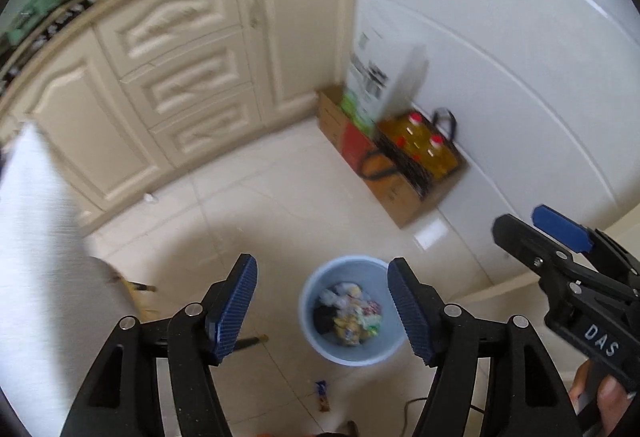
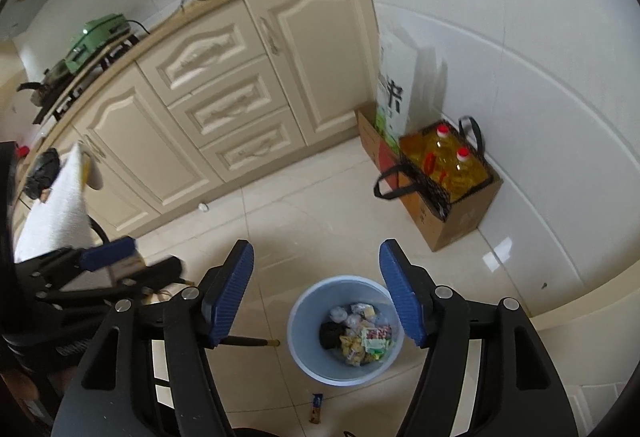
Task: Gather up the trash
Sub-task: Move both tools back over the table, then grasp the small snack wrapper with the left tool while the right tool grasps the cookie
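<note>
Both grippers hang high over the kitchen floor, looking down at a light blue bin (image 2: 342,329). The bin already holds a heap of crumpled wrappers (image 2: 360,337), so most of the collecting looks done.

One piece is left in sight: a small snack wrapper (image 2: 316,408) lying flat on the floor tiles (image 2: 320,205), just off the bin's rim at about 7 o'clock from it. In the left wrist view the same snack wrapper (image 1: 322,395) sits at the bin's (image 1: 352,311) 7 o'clock too, near the bottom edge of the picture.

The left gripper (image 1: 322,301) has its jaws spread wide with nothing between them. The right gripper (image 2: 316,291) is likewise released and empty, its jaws framing the bin from above. Neither touches anything.

A thin dark stick (image 2: 250,341) with a yellow tip lies on the floor at the bin's 9 o'clock; whether it counts as trash I cannot tell.

My reading is that the remaining work is one pickup: go down to the snack wrapper, grip it, and drop it into the bin. It lies flat on smooth tile, so getting a jaw edge under it may be fiddly.
</note>
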Motion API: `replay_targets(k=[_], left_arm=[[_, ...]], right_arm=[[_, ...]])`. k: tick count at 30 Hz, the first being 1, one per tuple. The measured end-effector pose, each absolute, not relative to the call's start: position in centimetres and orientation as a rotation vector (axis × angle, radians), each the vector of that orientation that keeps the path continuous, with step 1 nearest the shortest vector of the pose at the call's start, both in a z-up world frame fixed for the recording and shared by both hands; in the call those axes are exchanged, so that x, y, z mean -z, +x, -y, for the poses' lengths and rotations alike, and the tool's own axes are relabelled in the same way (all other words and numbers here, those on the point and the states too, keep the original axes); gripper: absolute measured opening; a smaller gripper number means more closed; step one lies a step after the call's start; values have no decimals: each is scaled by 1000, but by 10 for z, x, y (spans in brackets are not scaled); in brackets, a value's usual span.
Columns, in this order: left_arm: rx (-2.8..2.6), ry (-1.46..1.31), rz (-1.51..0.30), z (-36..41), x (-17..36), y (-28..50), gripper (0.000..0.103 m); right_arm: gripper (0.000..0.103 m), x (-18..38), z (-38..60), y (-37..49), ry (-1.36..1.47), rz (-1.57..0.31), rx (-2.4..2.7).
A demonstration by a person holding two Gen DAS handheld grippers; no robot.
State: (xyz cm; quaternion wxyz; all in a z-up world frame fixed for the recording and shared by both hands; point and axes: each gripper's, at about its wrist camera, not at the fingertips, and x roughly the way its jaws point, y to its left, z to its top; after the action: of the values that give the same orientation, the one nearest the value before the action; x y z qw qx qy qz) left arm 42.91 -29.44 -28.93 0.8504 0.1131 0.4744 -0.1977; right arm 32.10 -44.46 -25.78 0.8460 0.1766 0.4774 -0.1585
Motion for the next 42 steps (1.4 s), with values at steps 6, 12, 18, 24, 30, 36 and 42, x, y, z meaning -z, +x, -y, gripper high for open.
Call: replay_targets(k=[6, 12, 18, 24, 30, 36, 42], left_arm=[[318, 199, -846, 218, 220, 396, 76], [195, 242, -728, 121, 193, 364, 83], [118, 152, -776, 13, 211, 346, 83], [75, 63, -834, -72, 223, 340, 83], [114, 54, -903, -105, 245, 338, 74], [153, 29, -928, -115, 259, 352, 39], [11, -84, -873, -160, 243, 363, 39]], right_arm=[[74, 216, 390, 345, 325, -943, 241], [80, 186, 312, 375, 252, -916, 103], [82, 185, 232, 410, 184, -934, -16], [82, 203, 163, 448, 130, -987, -118], [82, 221, 116, 484, 116, -1035, -182], [82, 237, 80, 517, 77, -1069, -199], [82, 260, 48, 553, 45, -1110, -210]])
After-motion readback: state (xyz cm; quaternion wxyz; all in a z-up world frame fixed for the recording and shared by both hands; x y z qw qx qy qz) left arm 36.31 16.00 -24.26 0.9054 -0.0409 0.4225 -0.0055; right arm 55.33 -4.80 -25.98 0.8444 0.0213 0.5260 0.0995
